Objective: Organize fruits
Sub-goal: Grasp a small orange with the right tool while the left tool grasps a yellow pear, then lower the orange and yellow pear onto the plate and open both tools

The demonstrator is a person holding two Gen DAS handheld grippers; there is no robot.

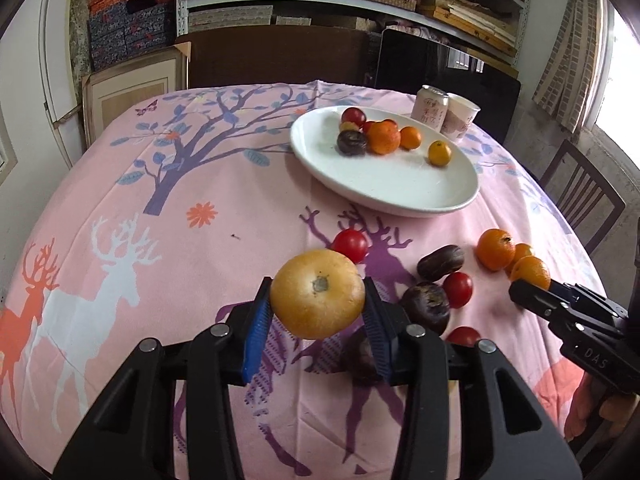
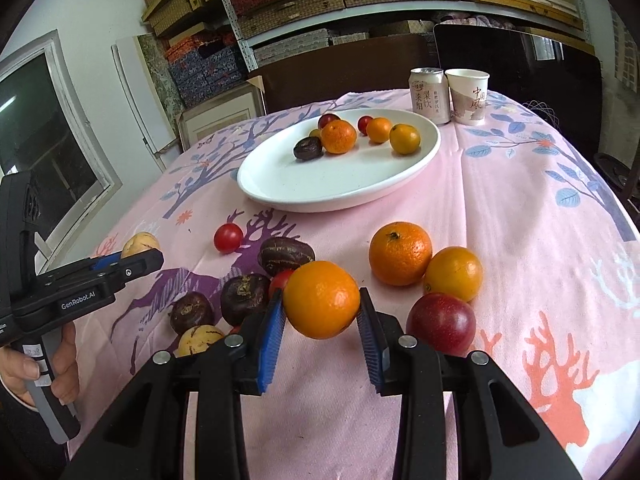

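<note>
Pinching a yellow round fruit [image 1: 317,294] between its blue pads, my left gripper [image 1: 318,300] holds it above the pink deer-print tablecloth [image 1: 120,184]. My right gripper [image 2: 322,304] is clamped on an orange [image 2: 321,299] the same way. Just behind that orange lie dark brown fruits [image 2: 245,294], a cherry tomato [image 2: 228,238], a mandarin [image 2: 400,253] touching a smaller orange fruit [image 2: 453,273], and a red plum [image 2: 441,323] beside my right finger. Further out sits the white oval plate [image 2: 304,184], carrying citrus, tomatoes and one dark fruit at its far side. Behind it stand a drink can [image 2: 429,95] with Chinese characters and a paper cup [image 2: 468,96] reading 中国风. "GenRobot.AI" is printed on the left gripper's body in the right view; "DAS" on the right one's in the left view.
</note>
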